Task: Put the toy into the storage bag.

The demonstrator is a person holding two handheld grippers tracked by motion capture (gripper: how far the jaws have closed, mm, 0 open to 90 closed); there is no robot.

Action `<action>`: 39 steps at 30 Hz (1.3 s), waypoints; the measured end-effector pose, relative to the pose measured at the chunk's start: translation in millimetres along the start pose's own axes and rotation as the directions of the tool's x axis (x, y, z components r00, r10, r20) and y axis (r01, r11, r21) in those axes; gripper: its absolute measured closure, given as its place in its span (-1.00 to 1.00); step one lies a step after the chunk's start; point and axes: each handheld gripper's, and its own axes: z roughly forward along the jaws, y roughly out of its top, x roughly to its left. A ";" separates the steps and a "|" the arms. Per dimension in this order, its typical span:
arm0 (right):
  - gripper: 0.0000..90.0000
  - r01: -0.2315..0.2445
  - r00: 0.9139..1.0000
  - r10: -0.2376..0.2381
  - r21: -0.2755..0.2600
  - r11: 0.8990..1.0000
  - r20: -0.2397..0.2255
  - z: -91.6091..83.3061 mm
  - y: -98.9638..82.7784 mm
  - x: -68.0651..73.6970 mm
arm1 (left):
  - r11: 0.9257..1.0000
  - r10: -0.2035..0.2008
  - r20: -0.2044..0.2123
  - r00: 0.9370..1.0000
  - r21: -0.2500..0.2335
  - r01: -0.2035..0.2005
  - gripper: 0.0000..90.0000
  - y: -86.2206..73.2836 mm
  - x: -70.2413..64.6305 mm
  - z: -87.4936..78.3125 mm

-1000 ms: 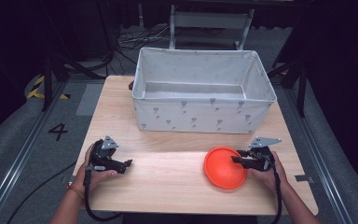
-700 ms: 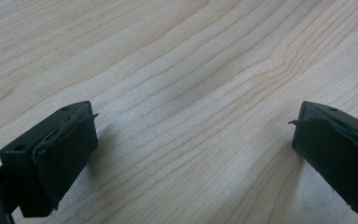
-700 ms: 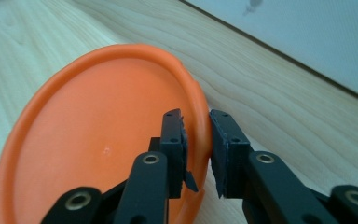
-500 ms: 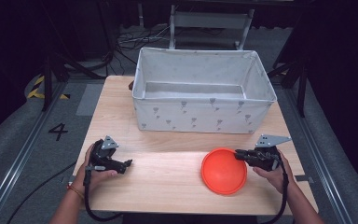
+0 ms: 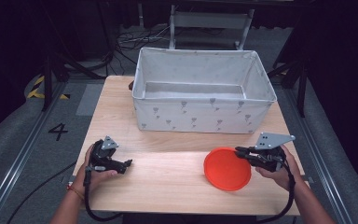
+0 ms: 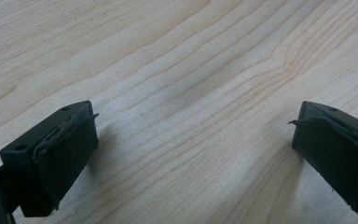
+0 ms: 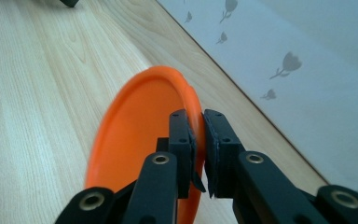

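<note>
**Rim pinch on plate: slip risk**

Right claw (image 7: 196, 154) is clamping the orange plate (image 5: 227, 168) by its near rim only, plate hanging tilted ahead of it. Thin grip may be letting it swivel or drop onto the table (image 5: 168, 186); fabric bin (image 5: 205, 116) beyond could catch its edge. Left claw (image 6: 191, 154) is gaping, empty.

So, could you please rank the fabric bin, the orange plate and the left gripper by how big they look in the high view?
1. Bin, by far the largest.
2. Plate.
3. Left gripper, somewhat smaller than the plate, partly covered by the hand.
</note>
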 end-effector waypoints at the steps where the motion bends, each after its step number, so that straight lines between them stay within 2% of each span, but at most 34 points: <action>1: 0.83 0.010 1.000 -0.010 0.004 1.000 0.005 -2.9 3.4 -0.5 | 1.000 -0.001 0.000 1.000 -0.001 0.001 -0.99 0.0 -0.1 0.0; 7: 0.84 0.056 0.997 -0.058 0.039 0.998 0.043 -19.8 20.5 -3.5 | 1.000 -0.002 -0.003 1.000 0.001 0.002 -0.99 -0.2 -0.3 -0.2; 12: 0.84 0.072 0.995 -0.074 0.033 0.997 0.072 -36.9 30.4 -9.0 | 1.000 -0.003 -0.005 1.000 0.001 0.003 -0.99 -0.2 -0.5 -0.3; 19: 0.84 0.079 0.992 -0.080 0.013 0.997 0.093 -61.4 42.7 -17.8 | 1.000 -0.003 -0.005 1.000 0.001 0.003 -0.99 -0.3 -0.5 -0.3; 29: 0.84 0.096 0.989 -0.095 -0.004 0.995 0.109 -87.7 62.7 -28.9 | 1.000 -0.007 -0.007 1.000 0.001 0.007 -0.99 -0.3 -0.7 -0.4; 37: 0.84 0.094 0.985 -0.084 -0.057 0.994 0.150 -109.7 85.1 -43.3 | 1.000 -0.016 -0.014 1.000 0.000 0.016 -0.99 -0.6 -1.7 -0.6; 39: 0.84 0.096 0.985 -0.085 -0.066 0.993 0.148 -113.4 90.1 -45.0 | 1.000 -0.022 -0.014 1.000 0.000 0.022 -0.99 -0.9 -2.3 -0.7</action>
